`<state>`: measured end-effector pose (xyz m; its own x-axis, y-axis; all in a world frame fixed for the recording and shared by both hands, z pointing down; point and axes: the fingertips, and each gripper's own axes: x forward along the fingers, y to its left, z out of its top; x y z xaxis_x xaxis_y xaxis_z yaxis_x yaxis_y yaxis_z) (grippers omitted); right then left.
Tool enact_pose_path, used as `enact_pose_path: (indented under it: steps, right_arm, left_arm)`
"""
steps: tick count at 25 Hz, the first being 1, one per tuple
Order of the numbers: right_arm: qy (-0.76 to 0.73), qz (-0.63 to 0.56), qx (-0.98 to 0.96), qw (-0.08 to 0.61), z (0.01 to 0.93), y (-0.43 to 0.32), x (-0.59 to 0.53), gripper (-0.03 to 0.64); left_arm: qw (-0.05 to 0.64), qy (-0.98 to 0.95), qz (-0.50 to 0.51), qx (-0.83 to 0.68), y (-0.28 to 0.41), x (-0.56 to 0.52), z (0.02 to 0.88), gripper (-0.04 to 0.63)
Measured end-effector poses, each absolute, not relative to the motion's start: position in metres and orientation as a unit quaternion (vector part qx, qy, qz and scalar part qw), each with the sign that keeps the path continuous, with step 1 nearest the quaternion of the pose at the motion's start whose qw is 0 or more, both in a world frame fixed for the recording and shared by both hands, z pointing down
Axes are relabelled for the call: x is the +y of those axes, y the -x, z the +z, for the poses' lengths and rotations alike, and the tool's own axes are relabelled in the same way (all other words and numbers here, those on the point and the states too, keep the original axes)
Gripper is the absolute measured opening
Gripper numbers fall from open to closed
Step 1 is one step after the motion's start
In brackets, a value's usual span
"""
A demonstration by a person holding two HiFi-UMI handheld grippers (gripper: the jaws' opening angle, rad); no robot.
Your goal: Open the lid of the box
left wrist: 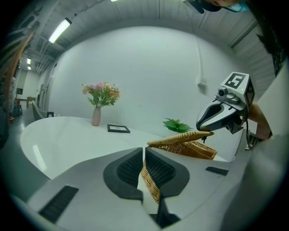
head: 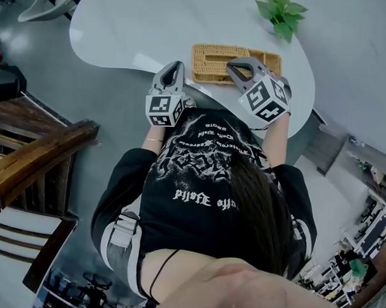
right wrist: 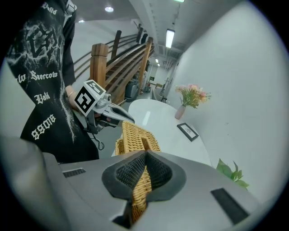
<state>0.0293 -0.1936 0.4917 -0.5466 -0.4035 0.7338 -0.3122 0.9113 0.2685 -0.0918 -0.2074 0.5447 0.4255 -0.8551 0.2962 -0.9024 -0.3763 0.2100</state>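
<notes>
A wicker box (head: 274, 58) lies on the white table (head: 135, 26) near its front edge. Its woven lid (head: 213, 62) has a rectangular slot in the middle. My left gripper (head: 176, 65) is shut on the lid's left end, with wicker pinched between the pads (left wrist: 144, 169). At the lid's other end my right gripper (head: 234, 64) is shut on the rim (right wrist: 143, 169). In the left gripper view the lid (left wrist: 180, 137) is tilted up off the box (left wrist: 201, 150), and the right gripper (left wrist: 208, 129) holds its far end.
A green plant (head: 282, 12) stands behind the box on the right. A vase of flowers (left wrist: 96, 115) and a small picture frame (left wrist: 118, 129) are further along the table. Wooden stair rails (head: 33, 153) are at the left. The person's body presses against the table's edge.
</notes>
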Motion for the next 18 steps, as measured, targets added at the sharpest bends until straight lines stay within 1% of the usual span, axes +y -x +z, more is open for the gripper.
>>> enact_pose_path:
  steps: [18]
  right_arm:
    - [-0.22, -0.08, -0.885, 0.402, 0.454, -0.031, -0.223, 0.034]
  left_arm:
    - [0.167, -0.83, 0.056, -0.529, 0.09, -0.215, 0.534, 0.029]
